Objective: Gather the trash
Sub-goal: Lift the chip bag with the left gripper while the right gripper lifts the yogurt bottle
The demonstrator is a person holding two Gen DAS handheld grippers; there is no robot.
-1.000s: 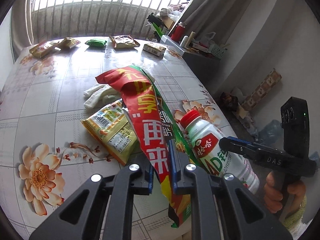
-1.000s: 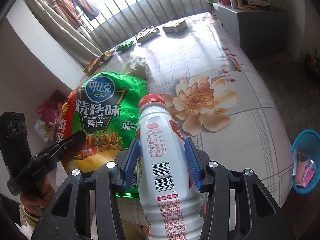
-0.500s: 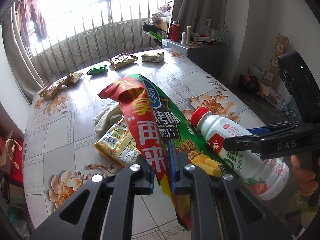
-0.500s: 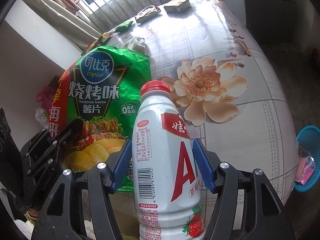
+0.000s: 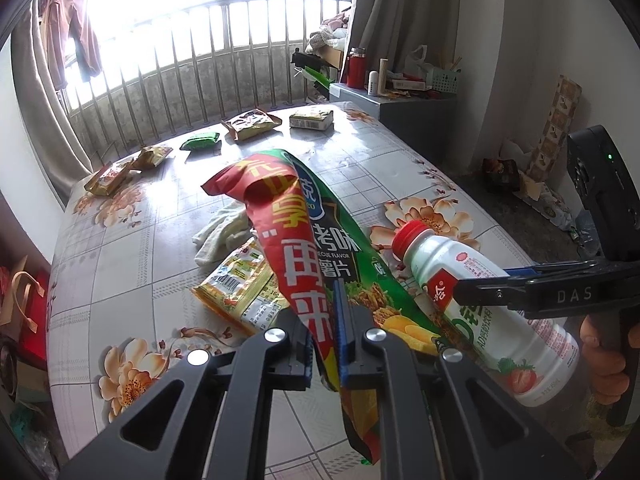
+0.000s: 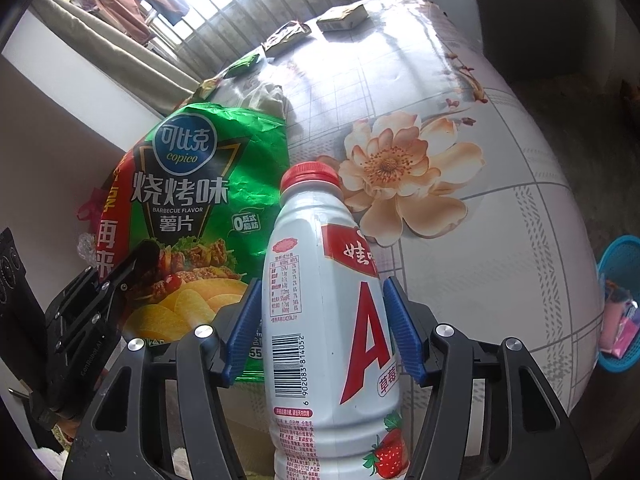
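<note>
A green and red chip bag [image 5: 304, 240] hangs above the flowered table [image 5: 132, 264]; my left gripper [image 5: 323, 332] is shut on its lower part, jaws still closing. In the right wrist view the same chip bag [image 6: 192, 200] stands to the left, with the left gripper [image 6: 132, 264] on its edge. A white drink bottle [image 6: 320, 300] with a red cap sits between the blue pads of my right gripper [image 6: 322, 320], held off the table's near edge, jaws closing on it. In the left wrist view the bottle [image 5: 472, 292] lies slanted in the right gripper [image 5: 484, 284].
A yellow snack packet [image 5: 240, 292] and a white cloth [image 5: 224, 228] lie mid-table. Several wrappers [image 5: 250, 124] and a small box [image 5: 312, 118] line the far edge by the railing. A blue basket [image 6: 620, 304] stands on the floor at right. A grey cabinet [image 5: 400, 108] is beyond the table.
The left gripper rolled and tipped up with the bag, bringing the window into view. The bottle turned in the right jaws, now showing its big red letter; those jaws stand slightly wider.
</note>
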